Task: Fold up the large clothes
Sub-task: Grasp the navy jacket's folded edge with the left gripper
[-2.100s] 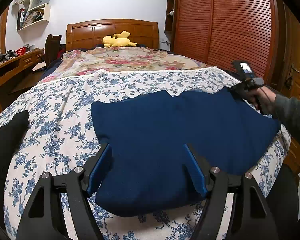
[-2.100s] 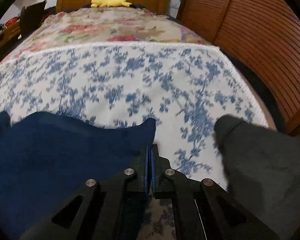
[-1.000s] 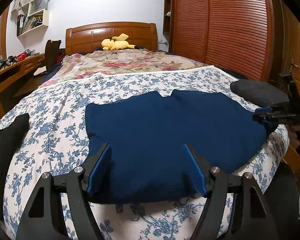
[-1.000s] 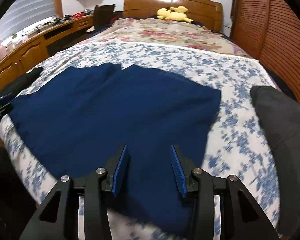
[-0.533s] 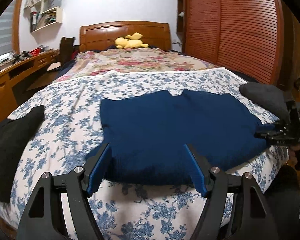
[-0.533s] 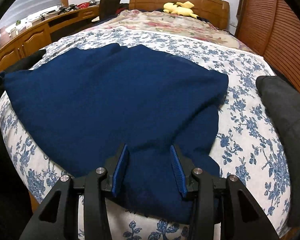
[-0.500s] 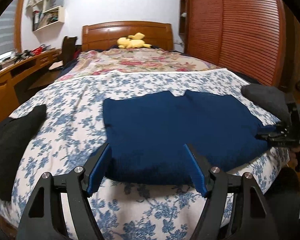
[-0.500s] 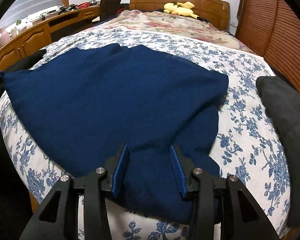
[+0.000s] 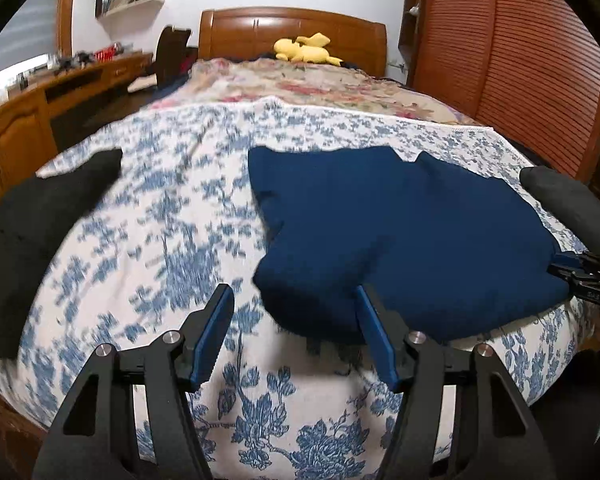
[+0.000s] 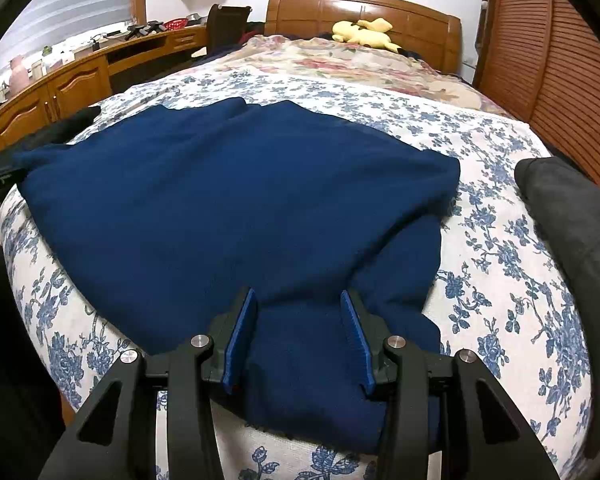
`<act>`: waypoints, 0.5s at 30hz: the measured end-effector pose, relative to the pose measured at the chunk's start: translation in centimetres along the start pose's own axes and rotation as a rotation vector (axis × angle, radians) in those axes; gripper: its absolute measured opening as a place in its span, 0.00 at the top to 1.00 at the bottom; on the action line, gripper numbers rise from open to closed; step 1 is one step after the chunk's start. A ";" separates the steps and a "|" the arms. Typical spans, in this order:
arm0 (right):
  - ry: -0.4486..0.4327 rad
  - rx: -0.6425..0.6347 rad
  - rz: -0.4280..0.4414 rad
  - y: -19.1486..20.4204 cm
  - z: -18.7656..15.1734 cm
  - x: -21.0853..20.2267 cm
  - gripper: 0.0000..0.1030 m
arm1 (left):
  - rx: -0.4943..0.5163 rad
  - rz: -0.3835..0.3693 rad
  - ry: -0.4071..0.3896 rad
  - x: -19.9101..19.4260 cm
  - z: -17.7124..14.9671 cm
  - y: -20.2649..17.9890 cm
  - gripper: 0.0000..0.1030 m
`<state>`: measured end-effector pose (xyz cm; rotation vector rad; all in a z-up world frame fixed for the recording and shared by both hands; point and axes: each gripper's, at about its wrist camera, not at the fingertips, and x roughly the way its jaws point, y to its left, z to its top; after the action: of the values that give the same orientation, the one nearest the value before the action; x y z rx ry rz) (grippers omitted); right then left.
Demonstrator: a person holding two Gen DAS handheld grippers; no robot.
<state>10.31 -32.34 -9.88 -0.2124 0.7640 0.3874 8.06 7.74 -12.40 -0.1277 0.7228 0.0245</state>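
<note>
A dark blue garment (image 9: 400,232) lies folded flat on the blue-flowered bedspread (image 9: 160,240); it fills the middle of the right wrist view (image 10: 240,200). My left gripper (image 9: 296,336) is open and empty, at the bed's near edge, just left of the garment's near left corner. My right gripper (image 10: 296,336) is open, its jaws standing over the garment's near right corner without closing on it. The right gripper also shows at the far right of the left wrist view (image 9: 580,276).
A black garment (image 9: 24,232) lies at the bed's left edge. A dark grey garment (image 10: 572,216) lies at the right edge. A yellow plush toy (image 9: 306,50) sits by the wooden headboard. A wooden desk (image 10: 60,80) runs along the left; a slatted wardrobe (image 9: 520,60) stands to the right.
My left gripper has swung left, so the blue garment now sits right of its jaws. The right gripper, which let go of the garment earlier, stays open over its corner.
</note>
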 end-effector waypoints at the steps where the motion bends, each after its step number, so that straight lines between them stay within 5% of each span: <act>1: -0.001 0.003 0.000 0.0 0.0 0.0 0.56 | -0.011 -0.010 0.006 0.2 -0.2 0.2 0.38; 8: -0.004 0.017 -0.009 0.0 -0.1 0.2 0.55 | -0.022 -0.035 0.022 0.7 -1.0 0.4 0.38; 15: 0.008 0.017 -0.029 0.3 0.5 0.0 0.55 | -0.057 -0.116 0.048 1.2 -1.2 0.7 0.63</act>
<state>10.52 -31.92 -9.56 -0.2087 0.7709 0.3524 8.14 8.25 -14.18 -0.2246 0.7619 -0.0686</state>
